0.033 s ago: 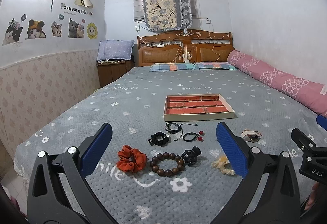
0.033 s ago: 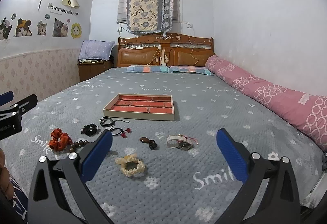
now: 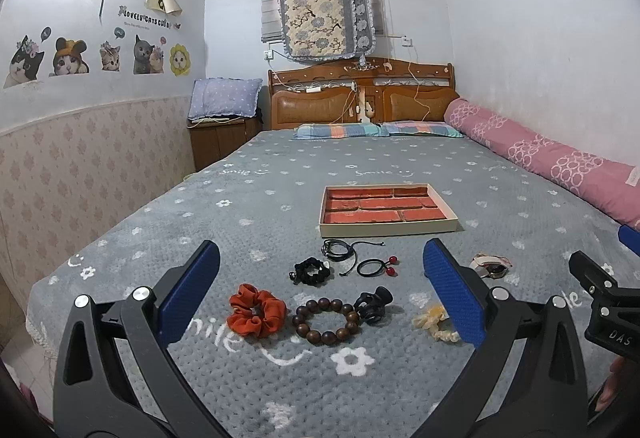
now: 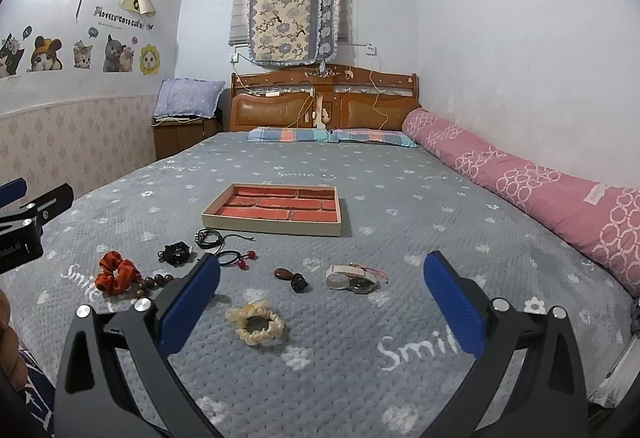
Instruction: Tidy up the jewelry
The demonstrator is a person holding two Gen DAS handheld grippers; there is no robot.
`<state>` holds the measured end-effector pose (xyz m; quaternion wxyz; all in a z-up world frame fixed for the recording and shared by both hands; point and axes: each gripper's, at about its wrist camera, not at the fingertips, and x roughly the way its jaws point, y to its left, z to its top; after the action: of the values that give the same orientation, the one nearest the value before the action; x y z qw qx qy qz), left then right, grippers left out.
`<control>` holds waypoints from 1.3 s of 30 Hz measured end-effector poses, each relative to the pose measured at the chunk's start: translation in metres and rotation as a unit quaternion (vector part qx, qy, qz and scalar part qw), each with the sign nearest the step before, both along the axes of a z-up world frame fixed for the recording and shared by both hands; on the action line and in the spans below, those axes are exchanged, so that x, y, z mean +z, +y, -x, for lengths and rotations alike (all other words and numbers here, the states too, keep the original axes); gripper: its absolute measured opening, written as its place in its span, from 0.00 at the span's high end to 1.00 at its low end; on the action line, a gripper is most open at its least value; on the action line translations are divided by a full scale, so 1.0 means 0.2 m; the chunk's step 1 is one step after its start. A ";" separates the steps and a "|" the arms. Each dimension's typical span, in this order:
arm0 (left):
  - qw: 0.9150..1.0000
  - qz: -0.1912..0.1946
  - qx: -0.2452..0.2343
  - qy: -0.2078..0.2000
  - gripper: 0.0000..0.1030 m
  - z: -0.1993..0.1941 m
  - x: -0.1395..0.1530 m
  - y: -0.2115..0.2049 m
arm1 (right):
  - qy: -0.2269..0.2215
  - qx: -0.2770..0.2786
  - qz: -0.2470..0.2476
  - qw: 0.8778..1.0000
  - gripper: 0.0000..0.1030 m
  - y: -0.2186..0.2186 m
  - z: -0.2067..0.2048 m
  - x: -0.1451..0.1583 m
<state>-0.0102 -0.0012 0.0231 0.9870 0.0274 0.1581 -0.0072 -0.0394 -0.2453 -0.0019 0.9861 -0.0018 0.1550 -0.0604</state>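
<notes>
1. Setting: a bedroom; a bed [image 3: 160, 238] under a grey flower-print cover carries every item. Wooden headboard [image 3: 360, 94] at the far end, pink bolster [image 4: 540, 190] along the right edge.
2. Tray [image 3: 386, 209]: shallow, cream-rimmed, red compartments, all bare. It lies mid-bed, beyond the jewelry.
3. Jewelry, near foot edge, left group: orange scrunchie [image 3: 256, 312], wooden bead bracelet [image 3: 326, 320] just beside it, black claw clip [image 3: 372, 304] touching the beads. Behind them: black scrunchie [image 3: 312, 270], black cord bundle [image 3: 340, 248], hair tie with red beads [image 3: 376, 266].
4. Jewelry, right group: cream scrunchie [image 4: 256, 322], dark brown pendant piece [image 4: 292, 278], watch with pale strap [image 4: 352, 280].
5. Left hand-held gripper [image 3: 320, 298]: released, jaws wide apart, nothing between them; held above the beads and the orange scrunchie.
6. Right hand-held gripper [image 4: 320, 302]: likewise released and holding nothing; held over the cream scrunchie and watch.
7. Step, as judged: the outset. Nothing is sorted yet. The next move calls for lowering one gripper over a single piece, pinching it free of its neighbours, and carrying it to a tray compartment.
8. View differences: the right wrist view shows the watch and pendant piece plainly; in the left they are partly hidden behind a finger. The left view shows the full bead bracelet and claw clip; the right view's finger covers most of the beads.
</notes>
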 end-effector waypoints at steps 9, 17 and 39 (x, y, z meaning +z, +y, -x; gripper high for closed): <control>1.000 0.000 0.001 -0.001 0.04 0.00 -0.01 0.00 | -0.001 0.000 0.001 1.000 0.04 0.00 0.00 0.01; 1.000 0.000 0.001 -0.001 0.04 0.00 -0.01 0.00 | -0.001 0.000 0.001 1.000 0.04 0.00 0.01 0.02; 1.000 0.003 0.000 0.014 0.04 -0.04 -0.09 0.04 | 0.005 0.010 -0.004 1.000 0.04 0.03 -0.05 -0.02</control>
<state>-0.0017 0.0076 0.0059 0.9847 0.0240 0.1722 -0.0083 -0.0284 -0.2391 -0.0051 0.9858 0.0002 0.1604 -0.0499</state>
